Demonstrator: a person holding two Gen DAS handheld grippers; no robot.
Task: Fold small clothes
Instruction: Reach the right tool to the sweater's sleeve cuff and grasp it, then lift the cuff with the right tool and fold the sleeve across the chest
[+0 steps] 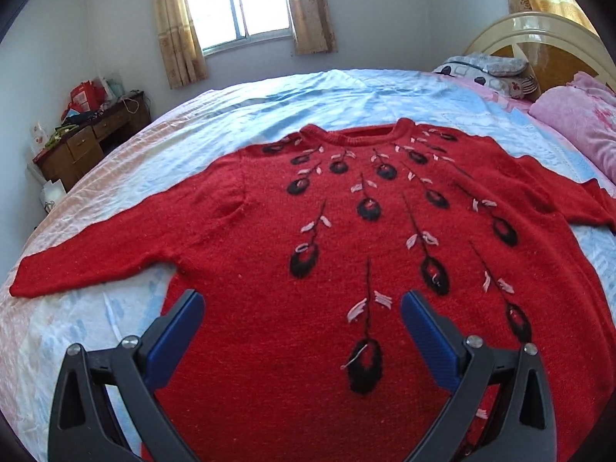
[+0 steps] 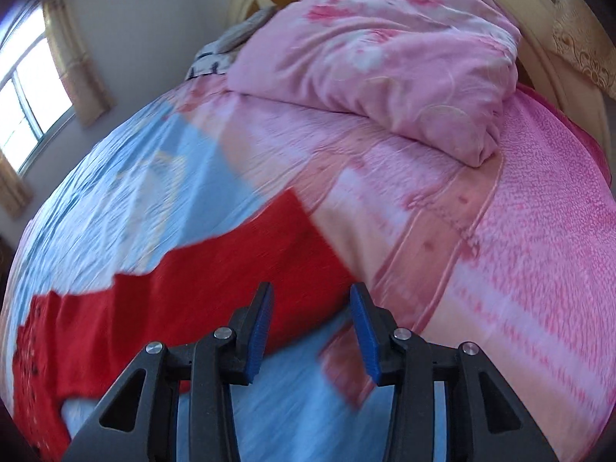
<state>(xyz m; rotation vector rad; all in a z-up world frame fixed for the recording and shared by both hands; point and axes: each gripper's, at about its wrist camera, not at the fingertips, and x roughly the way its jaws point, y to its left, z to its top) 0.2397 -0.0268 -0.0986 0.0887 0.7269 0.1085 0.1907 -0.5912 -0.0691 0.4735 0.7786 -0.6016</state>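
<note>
Bedsheet (image 1: 238,100), pale blue and pink, carries the red sweater (image 1: 346,238), spread flat, collar toward the window (image 1: 235,0). Your left gripper (image 1: 302,308) hangs released over the sweater's hem, nothing grasped. Your right gripper (image 2: 312,308), jaws half apart and empty, sits over the sweater's sleeve, near the pink quilt (image 2: 385,50).

Black gripper (image 1: 302,302) frames, blue ribbed jaws, silver screws.

The sweater (image 1: 346,231) lies flat on the bed (image 1: 231,115), neckline toward the far edge, sleeves spread toward the left and right edges. A folded quilt (image 2: 385,57) and pillows (image 1: 489,69) sit by the headboard (image 1: 539,38), at the bed's right end.
</note>
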